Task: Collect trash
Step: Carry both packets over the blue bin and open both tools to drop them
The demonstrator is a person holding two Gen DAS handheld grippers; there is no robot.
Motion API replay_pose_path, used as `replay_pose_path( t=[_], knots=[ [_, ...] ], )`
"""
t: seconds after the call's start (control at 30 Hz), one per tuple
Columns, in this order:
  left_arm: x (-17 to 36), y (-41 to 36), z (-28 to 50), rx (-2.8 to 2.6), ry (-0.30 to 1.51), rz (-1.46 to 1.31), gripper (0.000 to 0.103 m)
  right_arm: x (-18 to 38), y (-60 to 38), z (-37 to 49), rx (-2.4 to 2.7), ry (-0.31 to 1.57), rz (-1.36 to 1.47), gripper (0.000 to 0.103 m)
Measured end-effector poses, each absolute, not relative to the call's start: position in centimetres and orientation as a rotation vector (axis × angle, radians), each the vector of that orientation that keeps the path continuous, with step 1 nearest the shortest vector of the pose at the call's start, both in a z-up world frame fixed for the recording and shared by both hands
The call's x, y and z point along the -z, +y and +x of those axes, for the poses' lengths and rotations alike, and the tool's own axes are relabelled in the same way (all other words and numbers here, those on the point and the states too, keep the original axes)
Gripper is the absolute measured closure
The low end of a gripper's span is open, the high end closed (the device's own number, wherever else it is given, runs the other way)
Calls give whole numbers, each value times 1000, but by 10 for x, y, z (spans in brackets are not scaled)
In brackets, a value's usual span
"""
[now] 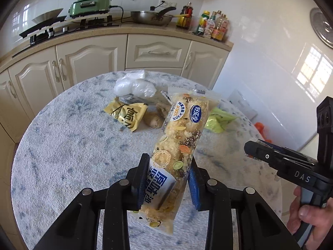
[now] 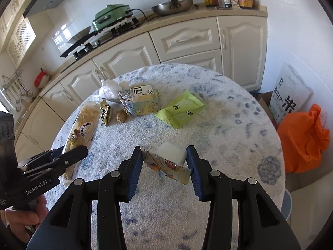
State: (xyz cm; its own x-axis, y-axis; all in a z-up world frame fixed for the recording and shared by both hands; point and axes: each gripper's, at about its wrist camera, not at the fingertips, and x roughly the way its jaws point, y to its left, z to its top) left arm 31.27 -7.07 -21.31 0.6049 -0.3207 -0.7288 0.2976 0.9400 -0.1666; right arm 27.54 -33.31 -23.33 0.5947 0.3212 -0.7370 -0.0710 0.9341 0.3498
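My left gripper (image 1: 168,173) is shut on a long clear snack wrapper (image 1: 181,137) and holds it upright above the round table (image 1: 68,145); the wrapper also shows in the right wrist view (image 2: 83,129). My right gripper (image 2: 164,164) is shut on a small colourful carton (image 2: 166,164) with a white block (image 2: 170,152) behind it. On the table lie a gold wrapper (image 1: 127,114), a white plastic bag (image 1: 133,86), a green packet (image 2: 180,111), a crushed milk carton (image 2: 141,102) and a walnut (image 2: 121,116).
An orange bag (image 2: 303,141) and a rice sack (image 2: 289,100) sit on the floor right of the table. Cream cabinets (image 1: 87,62) with a stove, green cooker (image 1: 91,4), pan and bottles stand behind.
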Motion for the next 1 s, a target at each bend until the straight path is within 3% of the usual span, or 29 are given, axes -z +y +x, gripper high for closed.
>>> replay_pose_path(
  t=[0.6, 1.0],
  knots=[
    [99, -139, 245, 438, 566, 10, 73, 145, -407, 233, -158, 682, 317, 60],
    [73, -215, 216, 639, 517, 40, 73, 101, -498, 183, 18, 557, 337, 59]
  ],
)
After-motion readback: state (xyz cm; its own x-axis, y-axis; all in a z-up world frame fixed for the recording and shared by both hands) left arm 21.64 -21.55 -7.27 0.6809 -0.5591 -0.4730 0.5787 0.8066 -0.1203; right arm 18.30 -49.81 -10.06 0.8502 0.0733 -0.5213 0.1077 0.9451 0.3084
